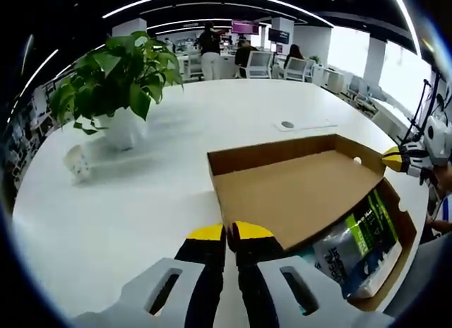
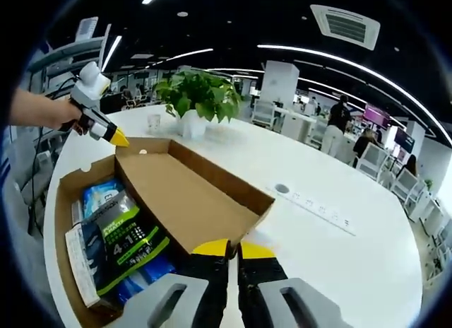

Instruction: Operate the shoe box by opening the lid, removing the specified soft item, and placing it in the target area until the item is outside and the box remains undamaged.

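The brown cardboard shoe box point(image 2: 67, 201) sits open on the white tabletop point(image 2: 339, 250), its hinged lid point(image 2: 187, 194) flung back and lying inside-up beside the tray. Inside the tray lie soft plastic packets: a dark one with green print point(image 2: 123, 239) over blue ones point(image 2: 106, 194).

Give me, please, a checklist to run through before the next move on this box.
1. Open lid: ok.
2. Soft packs exposed in box: ok.
3. Free left gripper: not ok, jaws shut on a lid corner.
4. Free right gripper: not ok, likewise on another lid corner.
5. Bare table beside box for placing: ok.
6. Undamaged box: cannot tell, no tear seen.
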Available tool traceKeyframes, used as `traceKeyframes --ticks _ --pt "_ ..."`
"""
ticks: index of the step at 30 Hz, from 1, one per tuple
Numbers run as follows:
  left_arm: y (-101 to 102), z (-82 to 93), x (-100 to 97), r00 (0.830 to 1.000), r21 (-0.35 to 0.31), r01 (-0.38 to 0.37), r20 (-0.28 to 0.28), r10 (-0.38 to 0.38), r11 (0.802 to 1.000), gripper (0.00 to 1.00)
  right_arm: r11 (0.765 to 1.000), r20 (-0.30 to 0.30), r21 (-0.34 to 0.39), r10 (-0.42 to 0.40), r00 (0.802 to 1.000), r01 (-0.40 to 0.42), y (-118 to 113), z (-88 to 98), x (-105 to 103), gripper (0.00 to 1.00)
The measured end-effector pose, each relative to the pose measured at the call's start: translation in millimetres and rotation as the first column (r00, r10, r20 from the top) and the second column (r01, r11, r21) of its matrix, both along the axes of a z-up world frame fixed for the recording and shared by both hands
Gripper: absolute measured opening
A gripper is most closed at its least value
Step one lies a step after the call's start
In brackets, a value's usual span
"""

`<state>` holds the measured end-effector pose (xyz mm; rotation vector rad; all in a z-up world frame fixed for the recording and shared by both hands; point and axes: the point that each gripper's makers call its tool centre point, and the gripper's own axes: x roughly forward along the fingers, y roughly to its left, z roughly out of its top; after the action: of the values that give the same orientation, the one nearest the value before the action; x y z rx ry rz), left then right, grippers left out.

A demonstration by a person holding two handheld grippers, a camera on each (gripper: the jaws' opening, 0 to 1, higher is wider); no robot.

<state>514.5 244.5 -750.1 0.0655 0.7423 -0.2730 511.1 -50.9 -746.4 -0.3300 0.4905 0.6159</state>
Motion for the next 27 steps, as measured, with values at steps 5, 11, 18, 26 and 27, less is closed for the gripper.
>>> traceKeyframes --ticks 5,11,18,26,27 --pt "-0.3 -2.7 0.1 1.0 0.003 0.0 -0.007 0.0 1.0 0.02 1.0 -0.012 -0.004 0.001 1.0 -0.001 -0.7 -1.8 0.6 0.0" --pt "-1.0 -5.3 0.9 1.0 -0.007 -0.012 -0.009 0.012 1.0 0.03 1.0 -0.02 0.002 -0.012 1.0 0.012 -1.0 -3.3 1.8 0.0" --pt "-2.0 -4.4 -1.0 1.0 -0.007 -0.016 -0.006 0.016 1.0 0.03 0.999 -0.05 0.032 -0.022 0.998 0.024 1.3 -3.5 1.6 0.01" --pt "-3.4 -2.3 -3.2 1.0 0.037 0.015 0.018 -0.015 0.999 0.04 1.0 -0.039 0.024 -0.017 0.999 0.018 1.0 -2.2 -0.2 0.02" --pt "-3.3 -1.5 -3.9 1.0 0.042 0.02 0.021 -0.02 0.999 0.05 1.0 -0.039 0.026 -0.016 0.999 0.017 0.9 -1.7 -0.9 0.03"
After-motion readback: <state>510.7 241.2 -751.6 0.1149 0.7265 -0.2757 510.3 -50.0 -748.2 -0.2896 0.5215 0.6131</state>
